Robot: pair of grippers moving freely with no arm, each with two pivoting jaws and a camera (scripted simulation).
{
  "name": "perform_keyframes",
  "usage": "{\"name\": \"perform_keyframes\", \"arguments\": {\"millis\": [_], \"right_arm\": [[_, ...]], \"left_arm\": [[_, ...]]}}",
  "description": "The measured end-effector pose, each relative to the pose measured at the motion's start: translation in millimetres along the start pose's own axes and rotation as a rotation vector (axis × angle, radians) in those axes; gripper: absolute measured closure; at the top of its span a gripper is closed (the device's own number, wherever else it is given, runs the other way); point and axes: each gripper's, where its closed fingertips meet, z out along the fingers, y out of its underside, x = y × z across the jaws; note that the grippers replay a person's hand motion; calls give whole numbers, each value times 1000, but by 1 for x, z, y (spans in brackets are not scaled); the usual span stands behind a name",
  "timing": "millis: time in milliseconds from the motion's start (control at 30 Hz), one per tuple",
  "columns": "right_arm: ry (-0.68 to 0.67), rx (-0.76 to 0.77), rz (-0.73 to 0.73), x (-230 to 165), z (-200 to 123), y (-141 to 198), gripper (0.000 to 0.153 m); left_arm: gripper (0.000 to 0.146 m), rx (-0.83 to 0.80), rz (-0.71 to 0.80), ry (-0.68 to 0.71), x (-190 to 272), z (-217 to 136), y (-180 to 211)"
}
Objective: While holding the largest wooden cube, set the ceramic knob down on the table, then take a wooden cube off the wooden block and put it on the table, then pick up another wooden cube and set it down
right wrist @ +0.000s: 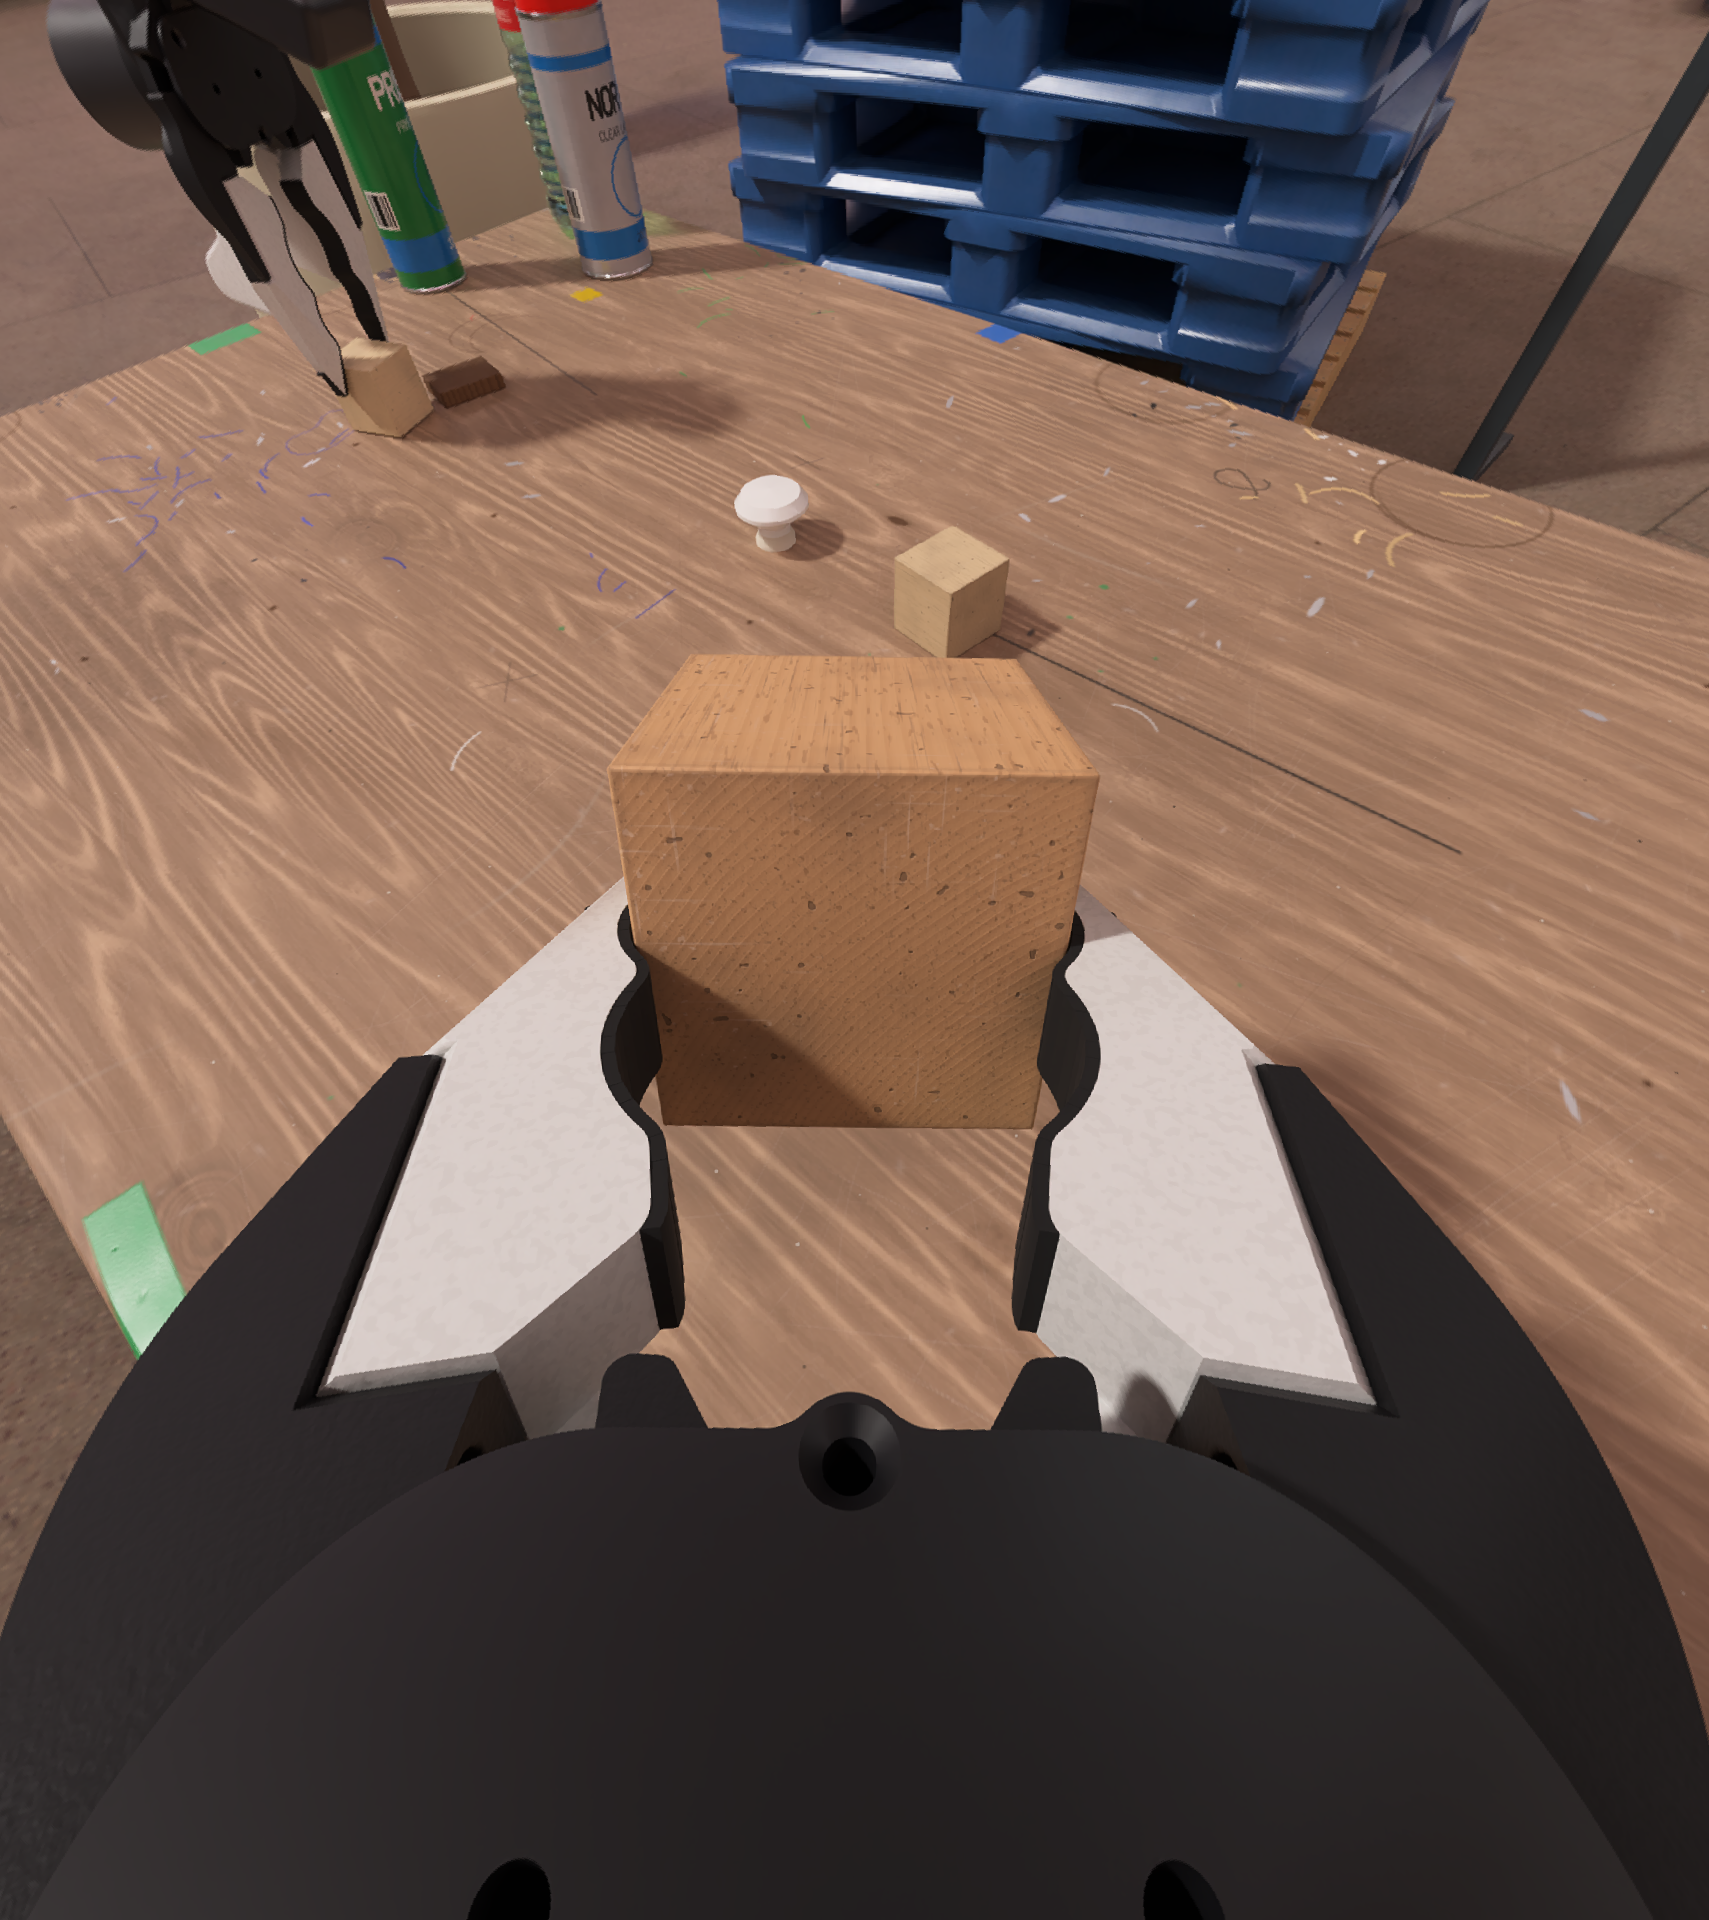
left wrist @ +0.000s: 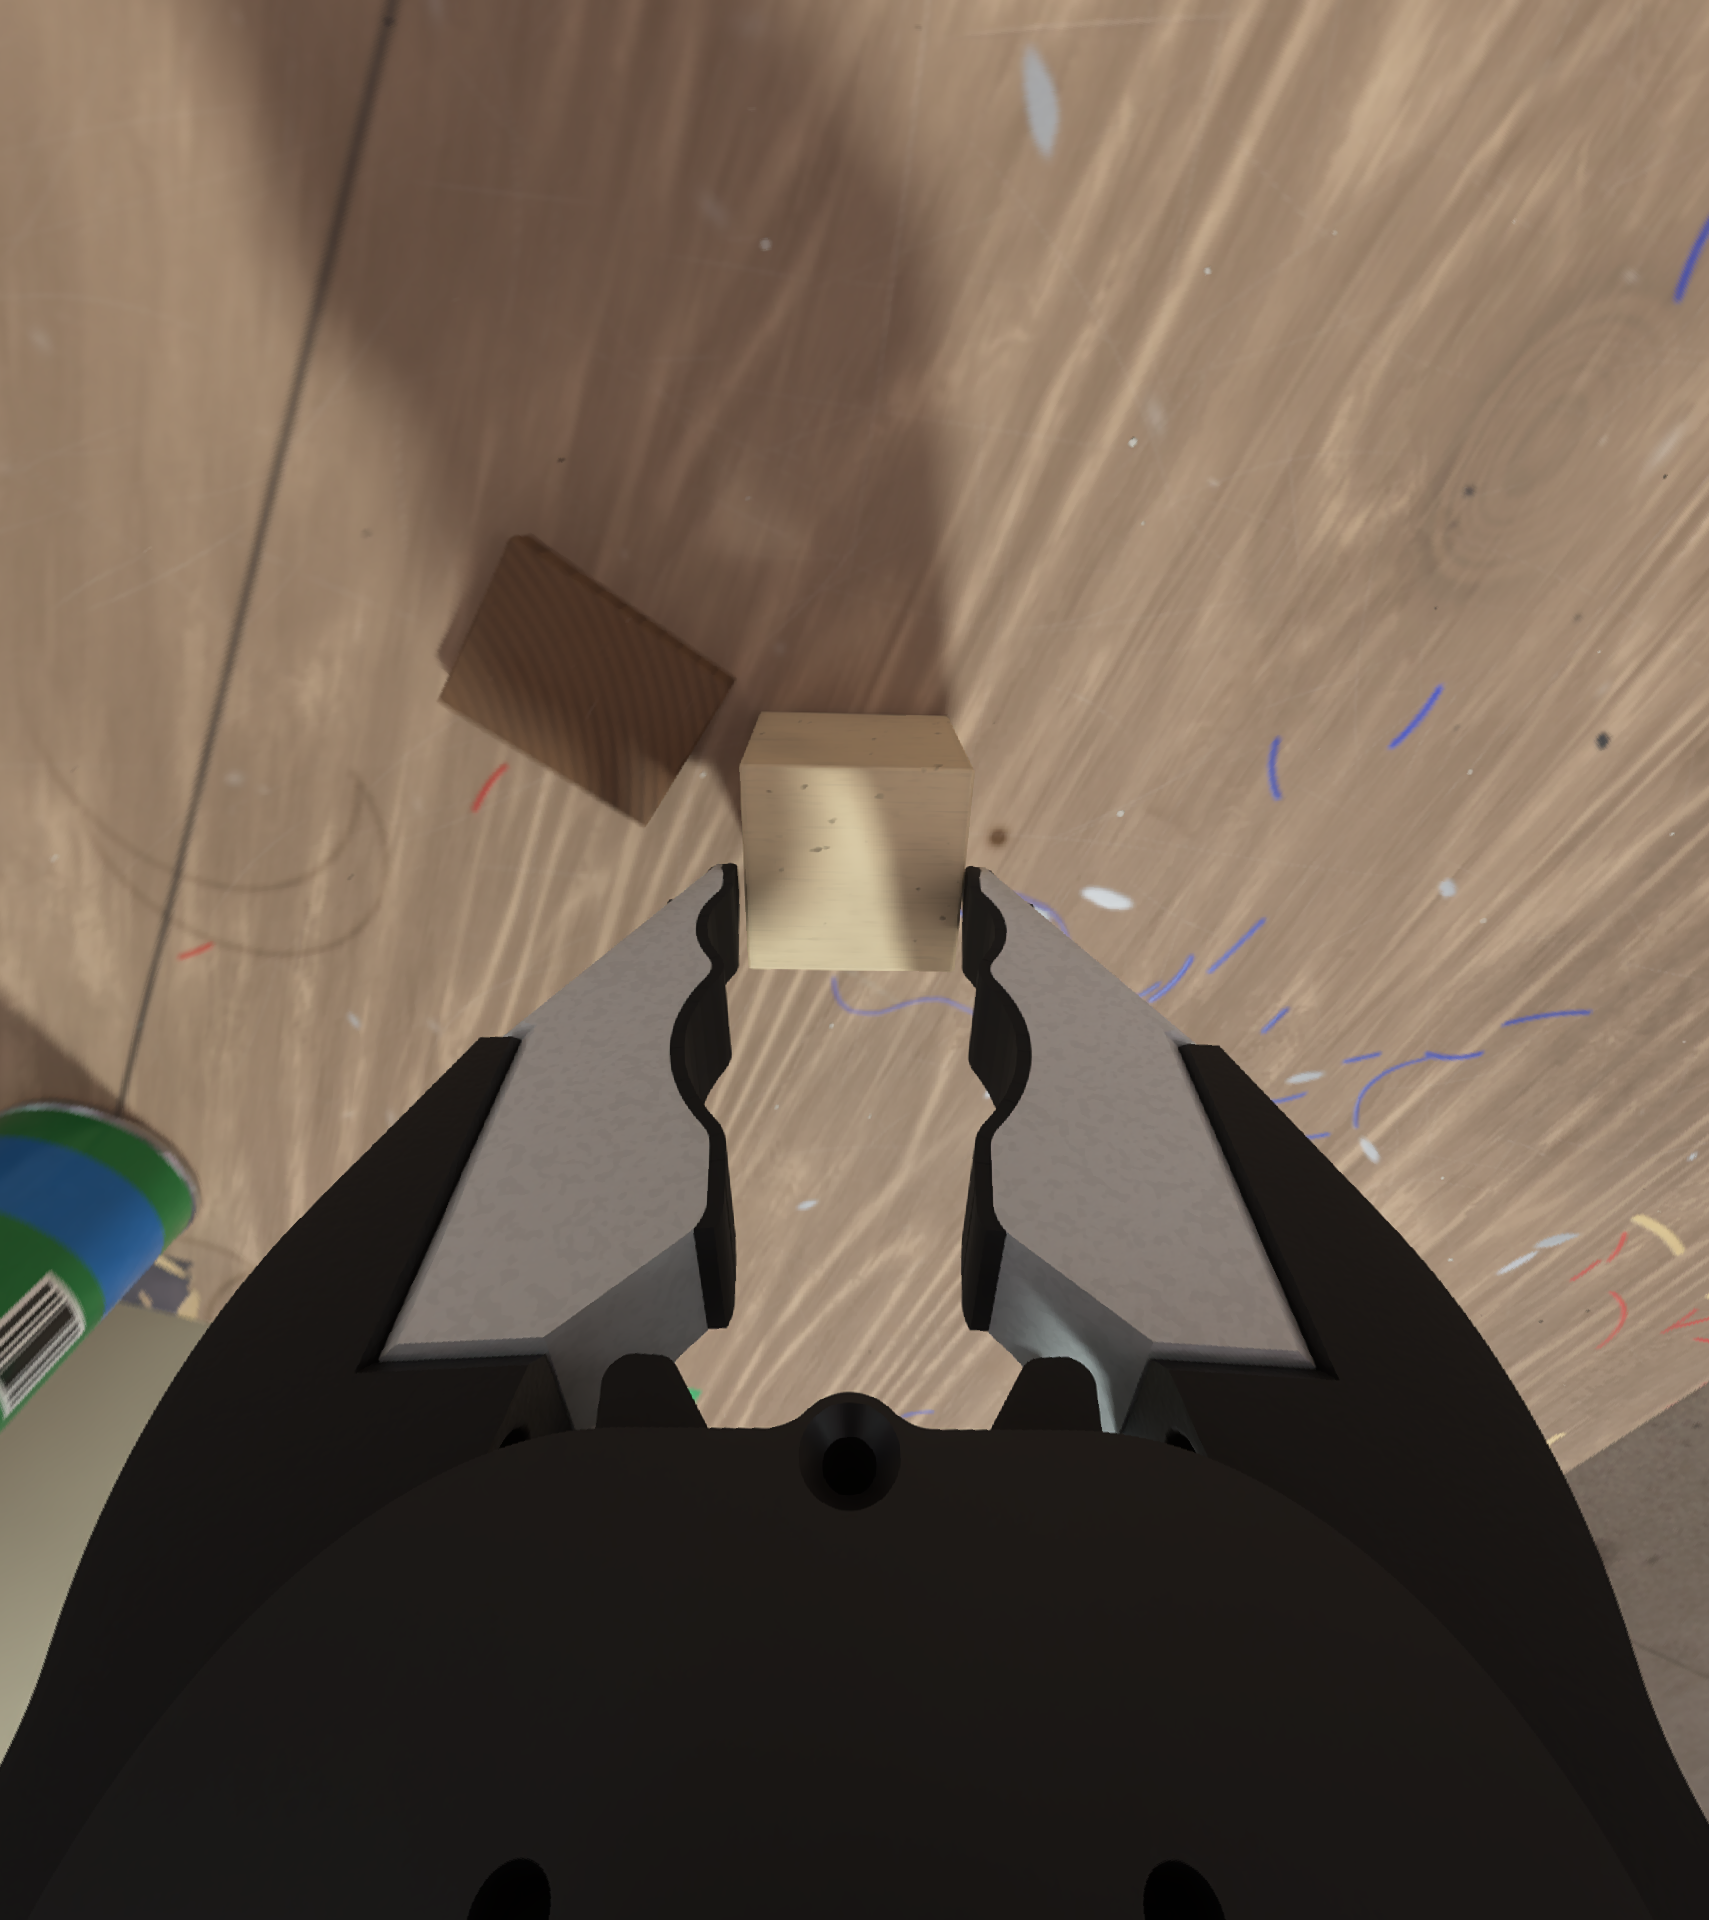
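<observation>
My right gripper [right wrist: 850, 920] is shut on the largest wooden cube [right wrist: 850, 831], brown and speckled, held above the table [right wrist: 310, 831]. My left gripper [left wrist: 850, 883] has its tips closed on the sides of a small pale wooden cube [left wrist: 850, 821], tilted and low over the table, just right of the dark wooden block [left wrist: 585, 675]. From the right wrist view, that gripper [right wrist: 356, 358], cube [right wrist: 388, 395] and block [right wrist: 465, 382] are at the far left. The white ceramic knob [right wrist: 772, 509] stands on the table, with another pale cube [right wrist: 949, 590] to its right.
Two spray cans [right wrist: 393, 177] [right wrist: 590, 135] and a beige cylinder [right wrist: 471, 114] stand at the table's far edge; the green can [left wrist: 29, 1247] also shows by my left gripper. Stacked blue pallets [right wrist: 1089, 177] rise behind the table. Green tape [right wrist: 133, 1268] marks the near left edge.
</observation>
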Motion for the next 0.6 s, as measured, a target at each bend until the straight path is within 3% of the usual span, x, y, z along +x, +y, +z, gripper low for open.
{"name": "perform_keyframes", "arguments": {"millis": [100, 267, 433, 600], "right_arm": [[1, 3, 6, 1, -1, 3, 79], [-8, 12, 22, 4, -1, 9, 79], [-15, 22, 47, 8, -2, 18, 79], [15, 25, 68, 14, -17, 30, 79]], "left_arm": [[105, 38, -51, -17, -7, -24, -1], [105, 211, -116, -132, -24, -109, -39], [105, 313, 47, -181, 13, -161, -169], [105, 326, 262, -149, 69, -152, -314]]}}
